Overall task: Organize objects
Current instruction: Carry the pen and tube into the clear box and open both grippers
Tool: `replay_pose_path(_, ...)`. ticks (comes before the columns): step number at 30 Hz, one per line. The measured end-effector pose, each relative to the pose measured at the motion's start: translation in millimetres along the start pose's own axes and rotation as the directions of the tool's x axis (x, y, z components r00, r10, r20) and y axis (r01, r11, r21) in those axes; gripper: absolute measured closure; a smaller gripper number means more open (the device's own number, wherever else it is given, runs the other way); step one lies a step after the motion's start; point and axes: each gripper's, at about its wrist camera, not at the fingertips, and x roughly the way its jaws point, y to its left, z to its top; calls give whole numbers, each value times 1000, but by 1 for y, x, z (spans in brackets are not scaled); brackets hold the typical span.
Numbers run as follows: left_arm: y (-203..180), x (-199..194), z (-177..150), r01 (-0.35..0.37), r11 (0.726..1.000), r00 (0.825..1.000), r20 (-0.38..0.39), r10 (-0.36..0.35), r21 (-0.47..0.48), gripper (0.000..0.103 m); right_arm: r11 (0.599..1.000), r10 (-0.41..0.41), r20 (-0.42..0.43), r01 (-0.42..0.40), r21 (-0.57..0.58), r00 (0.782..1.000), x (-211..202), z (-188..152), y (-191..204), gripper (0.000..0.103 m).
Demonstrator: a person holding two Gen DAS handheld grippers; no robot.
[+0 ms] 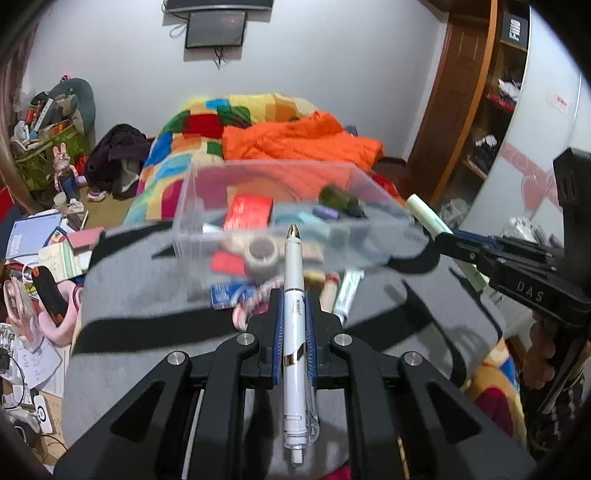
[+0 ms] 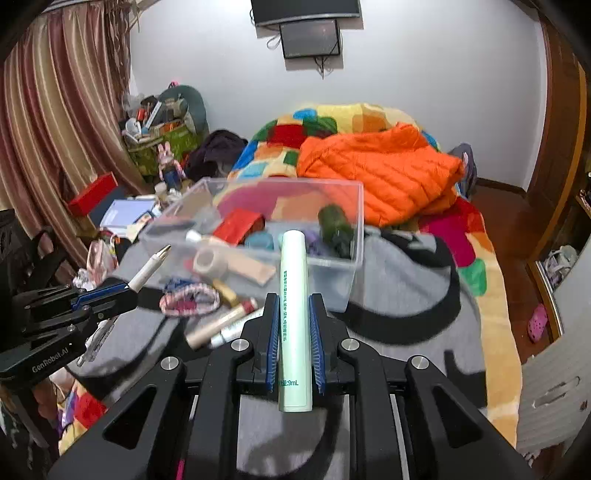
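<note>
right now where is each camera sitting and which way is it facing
Left wrist: on the left gripper, looking along its jaws, shut on a white pen, toward the clear box and bed; the right gripper and a hand show at right.
Right wrist: on the right gripper, shut on a pale green tube, facing the same box; the left gripper shows at left.
Shared: box, orange jacket, wall screen.

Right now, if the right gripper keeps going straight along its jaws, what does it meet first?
Probably the clear bin: the green tube held by the right gripper points at its near wall. Depth is unclear, so it might pass over the rim.
</note>
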Motion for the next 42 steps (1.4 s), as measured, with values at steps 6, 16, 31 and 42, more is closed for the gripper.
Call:
replay_pose_path(6,5,2,26,-24,1000,999,32,25,-19,93,1000,-17,35,17,-13,999,2,21,-1,89)
replay_pose_path(16,20,35,63,-43,998,999,6,43,-39,93,1000,16,-1,-16,-3,1000,37,53,-7,89)
replay_pose_path(31,27,100,90,-15,999,994,-110,11,-37,93,998,6,-129,-14,-64,992,108,70,5,89)
replay_pose_path(42,27,111,96,-10,999,992,-126,4,-43,93,995,-3,-183,-15,-98,983,127,67,8,89)
